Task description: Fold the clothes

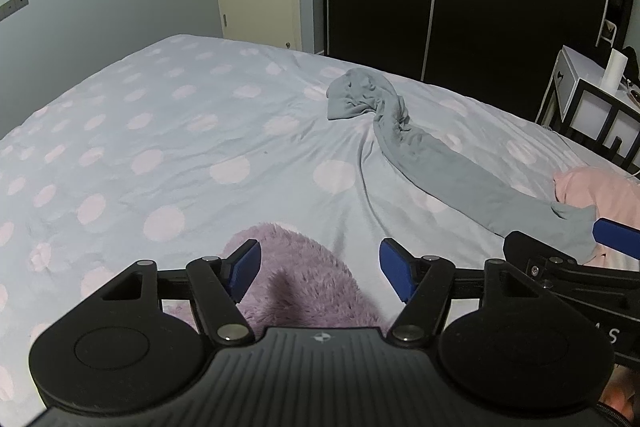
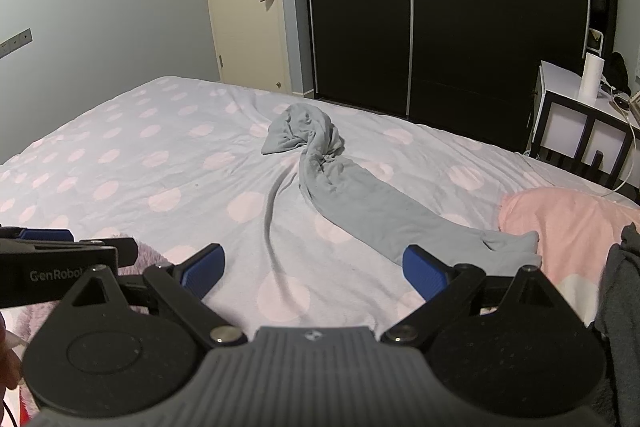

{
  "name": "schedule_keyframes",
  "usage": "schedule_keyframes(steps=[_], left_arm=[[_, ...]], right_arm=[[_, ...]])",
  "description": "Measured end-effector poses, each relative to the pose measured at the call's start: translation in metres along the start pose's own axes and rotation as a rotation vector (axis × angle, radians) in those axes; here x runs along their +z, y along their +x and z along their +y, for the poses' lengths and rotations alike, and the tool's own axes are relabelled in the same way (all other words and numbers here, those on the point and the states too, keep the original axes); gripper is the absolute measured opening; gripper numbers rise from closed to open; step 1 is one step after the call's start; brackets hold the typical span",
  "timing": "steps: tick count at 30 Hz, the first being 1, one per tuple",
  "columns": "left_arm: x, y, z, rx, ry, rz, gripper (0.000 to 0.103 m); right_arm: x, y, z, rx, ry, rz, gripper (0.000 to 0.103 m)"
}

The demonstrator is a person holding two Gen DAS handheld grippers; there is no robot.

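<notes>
The right hand-held gripper (image 2: pixel 314 271) stood wide open and empty, its fingers straddling bare bedcover, and the left hand-held gripper (image 1: pixel 320 273) gaped empty above a fuzzy purple garment (image 1: pixel 304 279). The grey garment (image 2: pixel 360 203) lay unfolded on the bed (image 2: pixel 120 167). Its long axis ran from a near end at lower right, just beyond the right fingertip, to a bunched end at upper centre, nearer the right than the left.

Ahead of the wide-open left gripper (image 1: pixel 320 273) and to its left, the pale blue duvet with pink dots (image 1: pixel 160 131) lies bare. A fluffy mauve garment (image 1: pixel 304 279) sits directly under its spread jaws. Ahead of the open right gripper (image 2: pixel 314 269), a long twisted grey-blue garment (image 2: pixel 360 211) crosses the duvet; a pink cloth (image 2: pixel 568 227) and dark grey fabric (image 2: pixel 620 287) crowd its right side.
</notes>
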State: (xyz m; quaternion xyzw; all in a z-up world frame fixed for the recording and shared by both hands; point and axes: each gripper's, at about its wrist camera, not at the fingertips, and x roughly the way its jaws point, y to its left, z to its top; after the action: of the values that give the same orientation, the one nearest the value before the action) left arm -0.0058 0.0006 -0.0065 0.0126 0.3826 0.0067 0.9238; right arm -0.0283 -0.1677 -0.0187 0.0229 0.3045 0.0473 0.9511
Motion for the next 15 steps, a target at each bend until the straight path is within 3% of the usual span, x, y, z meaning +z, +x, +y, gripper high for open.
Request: schedule_keyframes(steps=[15], left_arm=[[0.008, 0.021, 0.007, 0.004, -0.01, 0.042, 0.078]], right_arm=[[0.008, 0.022, 0.005, 0.031, -0.025, 0.017, 0.097]])
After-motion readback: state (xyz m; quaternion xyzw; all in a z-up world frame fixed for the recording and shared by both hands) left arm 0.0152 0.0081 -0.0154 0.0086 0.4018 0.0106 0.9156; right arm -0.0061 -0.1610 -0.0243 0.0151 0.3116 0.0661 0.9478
